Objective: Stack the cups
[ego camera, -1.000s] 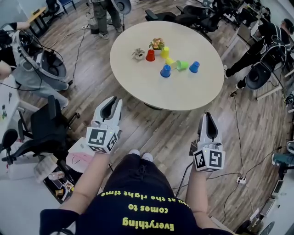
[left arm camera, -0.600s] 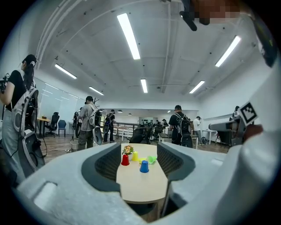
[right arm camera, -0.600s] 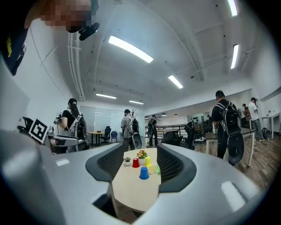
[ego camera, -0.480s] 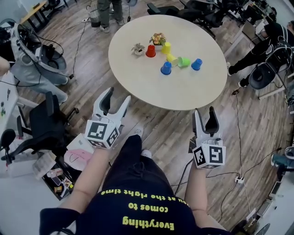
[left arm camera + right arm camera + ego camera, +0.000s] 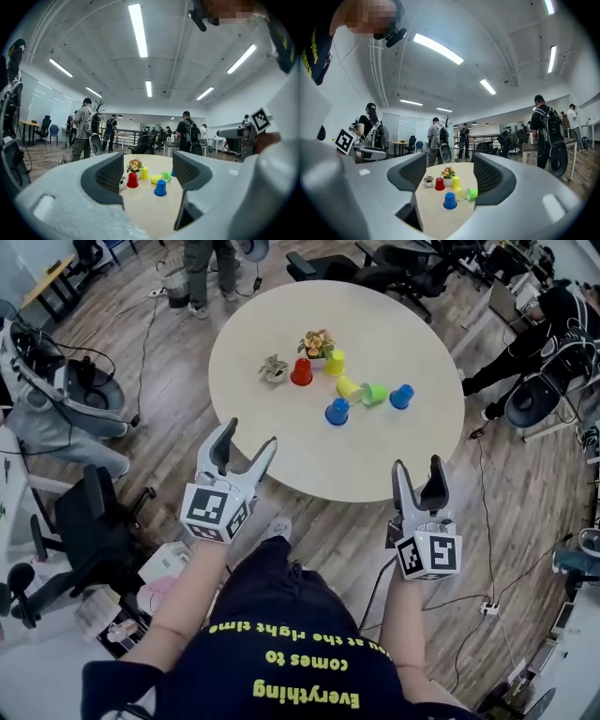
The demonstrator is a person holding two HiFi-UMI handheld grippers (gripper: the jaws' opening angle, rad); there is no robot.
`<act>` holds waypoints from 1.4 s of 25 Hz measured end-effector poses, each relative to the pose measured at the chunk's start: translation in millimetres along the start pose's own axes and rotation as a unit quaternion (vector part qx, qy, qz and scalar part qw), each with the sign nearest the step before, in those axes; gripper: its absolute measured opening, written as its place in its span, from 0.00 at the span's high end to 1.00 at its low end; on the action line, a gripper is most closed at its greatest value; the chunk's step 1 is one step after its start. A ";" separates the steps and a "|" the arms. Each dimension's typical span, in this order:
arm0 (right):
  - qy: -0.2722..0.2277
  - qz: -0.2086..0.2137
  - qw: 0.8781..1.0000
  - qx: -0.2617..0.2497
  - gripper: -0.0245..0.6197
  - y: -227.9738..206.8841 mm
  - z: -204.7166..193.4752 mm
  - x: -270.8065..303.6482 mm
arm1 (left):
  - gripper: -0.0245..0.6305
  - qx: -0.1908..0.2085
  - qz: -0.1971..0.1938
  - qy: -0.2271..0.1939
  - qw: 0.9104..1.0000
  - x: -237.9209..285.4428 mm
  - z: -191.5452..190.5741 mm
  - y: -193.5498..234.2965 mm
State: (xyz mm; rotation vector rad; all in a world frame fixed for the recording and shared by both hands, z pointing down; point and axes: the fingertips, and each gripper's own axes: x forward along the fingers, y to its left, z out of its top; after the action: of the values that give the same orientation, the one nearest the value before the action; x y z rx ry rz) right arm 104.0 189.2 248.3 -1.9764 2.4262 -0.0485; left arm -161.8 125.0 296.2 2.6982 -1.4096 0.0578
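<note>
Two grippers occupy the lower half of the head view, both empty. Left gripper [image 5: 248, 437]: jaws wide, just been opening, nothing between the pads. Right gripper [image 5: 418, 468]: same condition. The tips of both overlap the near rim of the round beige table [image 5: 309, 451].

Six cups cluster at the upper centre of the frame, well apart from both grippers, each resting on the tabletop:
- red cup [image 5: 301, 372] and yellow cup [image 5: 335, 362], inverted, beside a flower pot [image 5: 317, 341];
- second yellow cup [image 5: 348, 387] and green cup [image 5: 374, 394], lying on their sides, touching;
- two blue cups [image 5: 337, 411] [image 5: 401, 397], inverted.

A small plant [image 5: 274, 368] sits left of the red cup.

Wood-plank floor [image 5: 169, 456] surrounds the table, with cables, office chairs and people at the frame edges.
</note>
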 end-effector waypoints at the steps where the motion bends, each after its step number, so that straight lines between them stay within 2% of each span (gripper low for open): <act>1: 0.000 -0.002 1.000 0.000 0.48 -0.5 0.4 11.1 | 0.46 -0.001 -0.004 0.001 1.000 9.8 0.5 7.4; 8: 0.001 -0.021 1.000 0.001 0.48 -3.6 2.9 67.0 | 0.46 0.007 -0.033 0.007 0.999 66.0 6.1 42.0; 15: 0.015 -0.021 1.000 -0.006 0.48 -24.0 -0.1 98.6 | 0.46 0.001 -0.034 0.020 0.999 105.8 1.2 50.4; 19: 0.015 -0.003 1.000 -0.008 0.48 -44.2 -3.0 123.8 | 0.46 0.000 -0.020 0.026 0.999 129.2 -3.2 48.4; 27: 0.009 0.033 0.999 -0.017 0.48 -96.7 6.0 170.2 | 0.46 0.001 0.035 0.018 0.999 177.8 4.3 54.4; 35: 0.016 0.053 0.998 -0.003 0.48 -114.3 1.0 194.9 | 0.46 -0.004 0.044 0.015 0.999 209.4 9.6 42.9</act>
State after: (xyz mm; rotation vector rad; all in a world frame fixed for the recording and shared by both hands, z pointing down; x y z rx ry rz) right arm 176.4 -24.8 253.0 -1.8594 2.5488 -0.0723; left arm -77.4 -71.4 305.9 2.6164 -1.5146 0.0993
